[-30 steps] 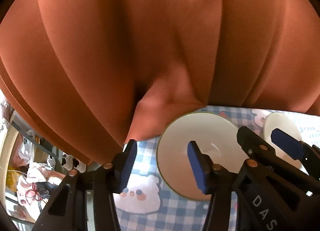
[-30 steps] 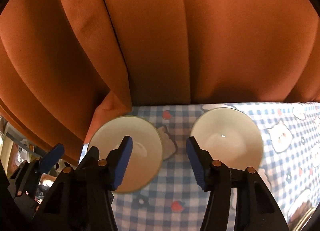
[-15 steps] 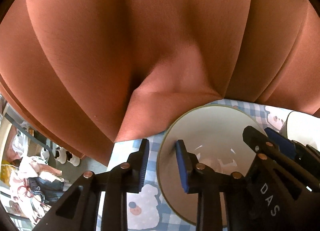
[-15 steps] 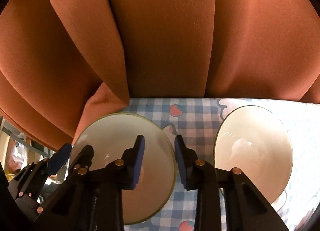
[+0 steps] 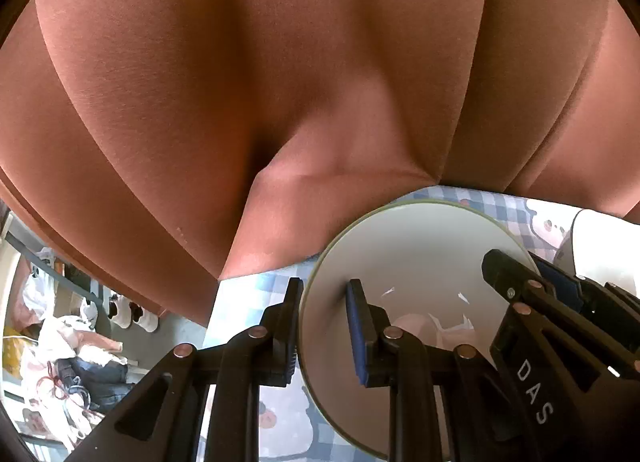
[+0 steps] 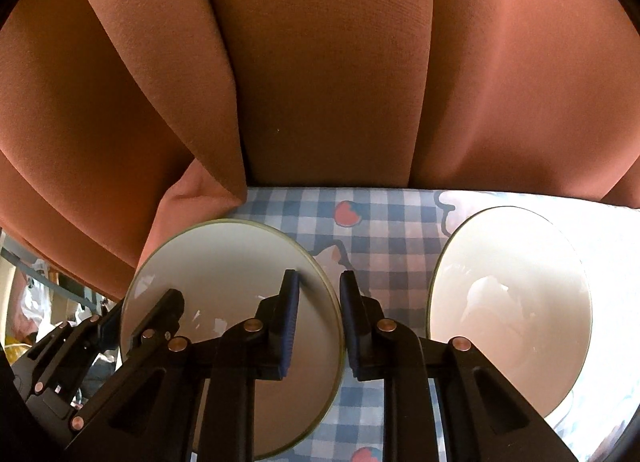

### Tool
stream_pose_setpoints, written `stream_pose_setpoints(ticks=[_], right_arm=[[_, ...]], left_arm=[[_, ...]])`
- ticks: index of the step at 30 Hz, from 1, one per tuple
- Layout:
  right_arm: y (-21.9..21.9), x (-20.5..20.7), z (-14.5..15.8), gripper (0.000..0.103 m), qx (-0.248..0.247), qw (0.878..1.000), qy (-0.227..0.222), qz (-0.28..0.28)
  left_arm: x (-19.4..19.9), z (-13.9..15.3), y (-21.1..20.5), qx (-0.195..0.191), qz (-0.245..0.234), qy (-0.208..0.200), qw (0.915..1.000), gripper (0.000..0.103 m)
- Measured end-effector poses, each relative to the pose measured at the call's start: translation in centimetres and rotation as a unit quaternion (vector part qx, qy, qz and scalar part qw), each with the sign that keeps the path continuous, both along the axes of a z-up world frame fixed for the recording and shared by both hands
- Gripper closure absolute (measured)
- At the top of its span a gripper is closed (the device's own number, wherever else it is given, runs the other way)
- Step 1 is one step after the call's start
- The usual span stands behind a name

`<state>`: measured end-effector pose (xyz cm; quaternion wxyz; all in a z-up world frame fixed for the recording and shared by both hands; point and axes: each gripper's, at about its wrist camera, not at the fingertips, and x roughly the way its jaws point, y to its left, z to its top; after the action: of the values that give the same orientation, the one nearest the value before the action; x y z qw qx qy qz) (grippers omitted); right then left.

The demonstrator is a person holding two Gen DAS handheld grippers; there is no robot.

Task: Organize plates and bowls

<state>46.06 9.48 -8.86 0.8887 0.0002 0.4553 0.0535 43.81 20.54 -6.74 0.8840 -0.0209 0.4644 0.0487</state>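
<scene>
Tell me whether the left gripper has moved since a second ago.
Yes. The left gripper has advanced toward the green-rimmed plate and narrowed; its fingers now straddle the plate's left rim, where before they were wide open and short of it.

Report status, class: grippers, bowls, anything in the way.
Left gripper astride green-rimmed bowl's left rim, jaws not clamped. Right gripper astride its right rim, same. White bowl alongside, apart. Curtain close behind.

Both grippers reach forward side by side, low over the table. The left gripper (image 5: 324,326) has its fingers drawn close together, a gap between them. The right gripper (image 6: 319,326) looks much the same, perhaps slightly narrower, its fingers nearly parallel.
</scene>
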Motion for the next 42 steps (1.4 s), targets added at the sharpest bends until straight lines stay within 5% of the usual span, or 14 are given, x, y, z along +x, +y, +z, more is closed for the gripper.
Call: stream_pose_setpoints(ticks=[23, 42], right_arm=[[-0.7, -7.2, 6.5, 0.079, 0.003, 0.999, -0.030, -0.014], [-2.7, -19.4, 10.9, 0.079, 0.006, 0.996, -0.062, -0.067]], left_arm=[[-6.7, 6.4, -0.7, -0.001, -0.012, -0.039, 0.9992, 0.083], [-16.4, 9.6, -2.9, -0.003, -0.070, -0.066, 0.9953, 0.083]])
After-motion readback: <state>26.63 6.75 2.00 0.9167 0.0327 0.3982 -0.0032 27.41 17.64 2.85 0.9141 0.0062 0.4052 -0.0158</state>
